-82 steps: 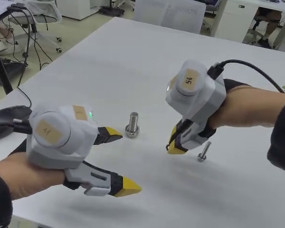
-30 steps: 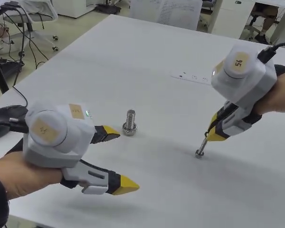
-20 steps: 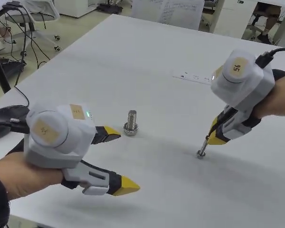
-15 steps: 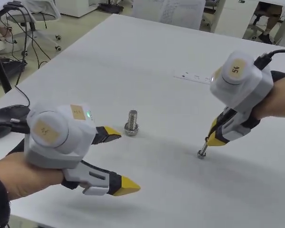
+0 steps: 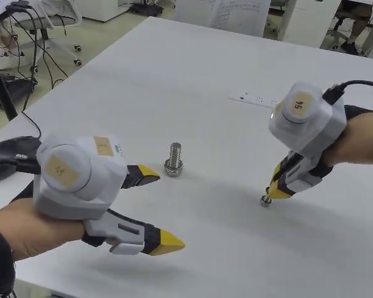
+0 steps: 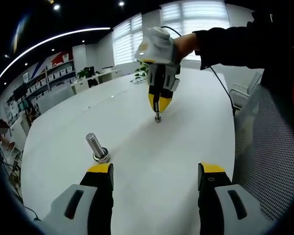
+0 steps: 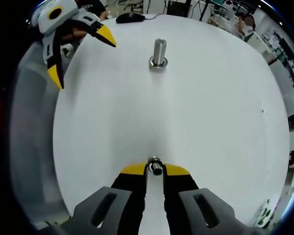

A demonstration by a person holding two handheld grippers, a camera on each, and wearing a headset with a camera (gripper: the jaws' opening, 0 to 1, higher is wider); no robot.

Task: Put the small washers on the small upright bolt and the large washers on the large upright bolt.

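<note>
The large bolt (image 5: 173,159) stands upright on the white table (image 5: 174,74), thread up; it also appears in the left gripper view (image 6: 95,147) and the right gripper view (image 7: 159,53). The small bolt (image 5: 265,200) stands to its right, its top caught between the yellow tips of my right gripper (image 5: 273,193), which is shut on it (image 7: 156,167). From the left gripper view, the right gripper (image 6: 158,103) points straight down onto the small bolt (image 6: 158,117). My left gripper (image 5: 160,209) hovers open and holds nothing, near the large bolt (image 6: 157,169).
A black mouse (image 5: 6,155) lies at the table's left edge beside my left hand. A white power strip (image 5: 255,99) rests further back on the table. Chairs and cables stand on the floor beyond the left edge.
The small bolt lay tilted beside my right gripper 2.7 s ago; now the gripper holds it. Over the last second the right gripper has sunk lower along it. The left gripper stayed put.
</note>
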